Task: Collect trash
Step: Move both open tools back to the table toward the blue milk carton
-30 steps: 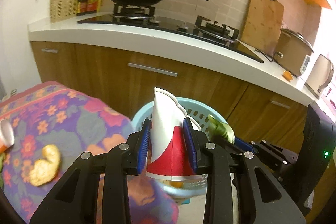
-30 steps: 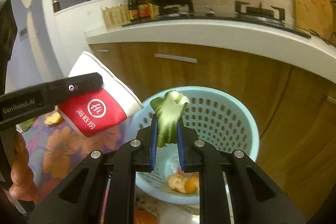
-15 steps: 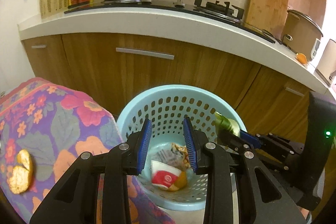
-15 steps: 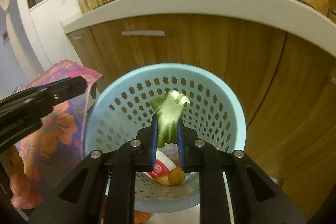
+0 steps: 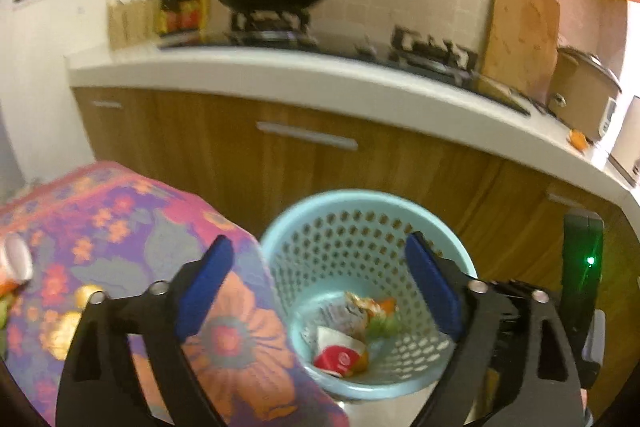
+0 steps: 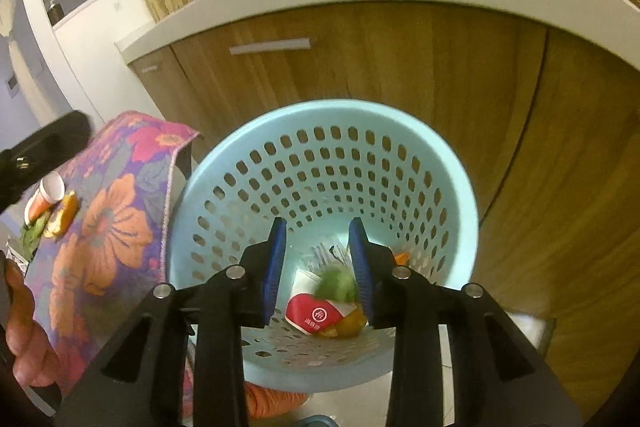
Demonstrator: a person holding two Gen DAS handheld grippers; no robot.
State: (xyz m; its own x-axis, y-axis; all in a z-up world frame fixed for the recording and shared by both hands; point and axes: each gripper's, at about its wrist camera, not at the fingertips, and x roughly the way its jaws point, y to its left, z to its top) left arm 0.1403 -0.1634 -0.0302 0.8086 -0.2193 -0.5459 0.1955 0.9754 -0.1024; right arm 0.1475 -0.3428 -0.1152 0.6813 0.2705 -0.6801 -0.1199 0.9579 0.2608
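Cup [image 6: 316, 315] now binned, one basket [image 6: 460, 187]

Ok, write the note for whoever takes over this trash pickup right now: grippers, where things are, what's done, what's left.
Left gripper: jaws opening wide, nothing between them, beside the pale blue perforated plastic basket.
Right gripper: over the basket, jaws opening; the green vegetable leaf is blurred just below the pads, apparently falling free.
Done: the red and white paper cup lies at the basket bottom with orange peel and wrappers.
Left: on the floral tablecloth, a small white cup, a peel piece and green scraps.
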